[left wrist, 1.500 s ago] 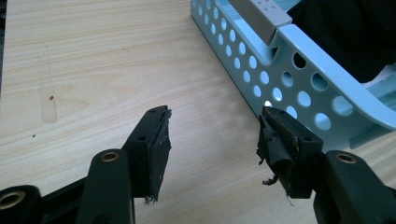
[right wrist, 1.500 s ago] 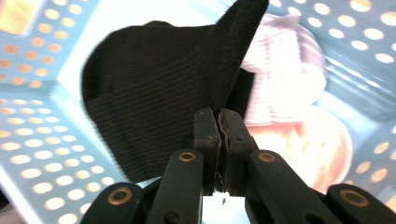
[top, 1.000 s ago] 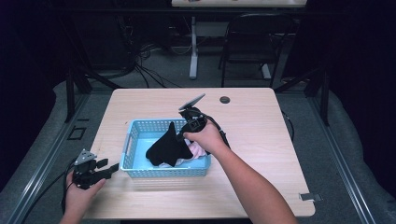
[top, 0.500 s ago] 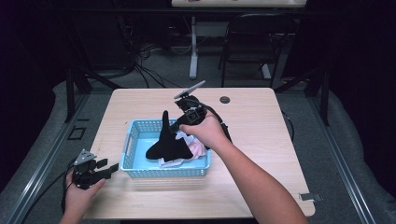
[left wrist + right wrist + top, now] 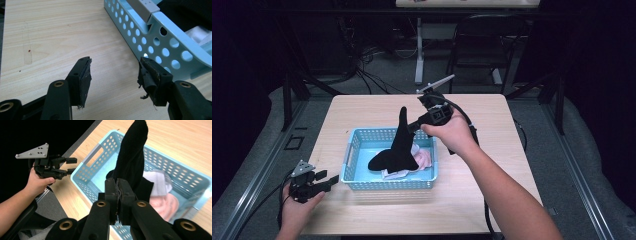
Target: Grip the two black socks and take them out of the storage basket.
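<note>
Near left, the left gripper (image 5: pixel 331 183) rests on the table (image 5: pixel 362 107) beside the basket (image 5: pixel 384 183), jaws apart and empty. To do this well, lift the black sock (image 5: pixel 398 148) straight up until its lower end clears the rim, leaving the pale clothes (image 5: pixel 424 160) behind. Farther off, the right gripper (image 5: pixel 408 128) is clamped tight on that sock, which hangs into the basket.
</note>
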`<state>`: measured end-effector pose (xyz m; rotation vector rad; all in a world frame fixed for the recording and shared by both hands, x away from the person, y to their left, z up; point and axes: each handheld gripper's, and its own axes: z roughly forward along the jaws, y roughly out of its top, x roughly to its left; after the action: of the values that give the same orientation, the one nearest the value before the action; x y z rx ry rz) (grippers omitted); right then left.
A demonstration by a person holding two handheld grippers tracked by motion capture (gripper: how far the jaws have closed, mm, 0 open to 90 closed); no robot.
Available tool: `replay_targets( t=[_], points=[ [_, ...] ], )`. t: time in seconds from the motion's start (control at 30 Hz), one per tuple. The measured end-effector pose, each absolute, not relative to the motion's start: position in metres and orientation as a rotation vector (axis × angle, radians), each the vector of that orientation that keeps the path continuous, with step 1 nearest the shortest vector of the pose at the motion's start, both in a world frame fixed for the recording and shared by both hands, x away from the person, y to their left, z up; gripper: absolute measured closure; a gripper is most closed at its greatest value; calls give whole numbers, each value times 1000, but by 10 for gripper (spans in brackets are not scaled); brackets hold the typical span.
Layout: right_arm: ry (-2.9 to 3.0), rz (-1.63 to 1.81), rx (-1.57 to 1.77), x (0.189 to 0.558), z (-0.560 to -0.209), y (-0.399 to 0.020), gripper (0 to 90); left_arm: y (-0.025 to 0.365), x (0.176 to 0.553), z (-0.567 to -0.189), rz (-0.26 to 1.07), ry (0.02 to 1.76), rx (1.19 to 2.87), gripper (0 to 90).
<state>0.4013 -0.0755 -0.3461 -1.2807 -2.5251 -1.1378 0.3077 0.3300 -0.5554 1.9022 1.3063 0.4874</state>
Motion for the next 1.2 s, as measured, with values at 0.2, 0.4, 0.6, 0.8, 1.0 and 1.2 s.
replay_targets(
  t=[0.2, 0.4, 0.6, 0.8, 1.0, 1.2],
  points=[
    [-2514, -1192, -1309, 391, -335, -102, 880, 330, 308, -556, 488, 1308, 1902, 433],
    [-2516, -1241, -1368, 377, -322, -139, 880, 329, 308, -556, 487, 1307, 1909, 433],
    [-2538, -1227, -1469, 367, -321, -171, 880, 329, 308, -556, 488, 1311, 1910, 433],
    [-2543, -1201, -1545, 362, -337, -193, 880, 328, 308, -557, 488, 1309, 1913, 433],
    [-2504, -1169, -1591, 365, -362, -203, 879, 328, 308, -557, 487, 1315, 1912, 433],
    [-2467, -1128, -1599, 372, -390, -204, 879, 329, 308, -557, 486, 1312, 1920, 433]
  ],
)
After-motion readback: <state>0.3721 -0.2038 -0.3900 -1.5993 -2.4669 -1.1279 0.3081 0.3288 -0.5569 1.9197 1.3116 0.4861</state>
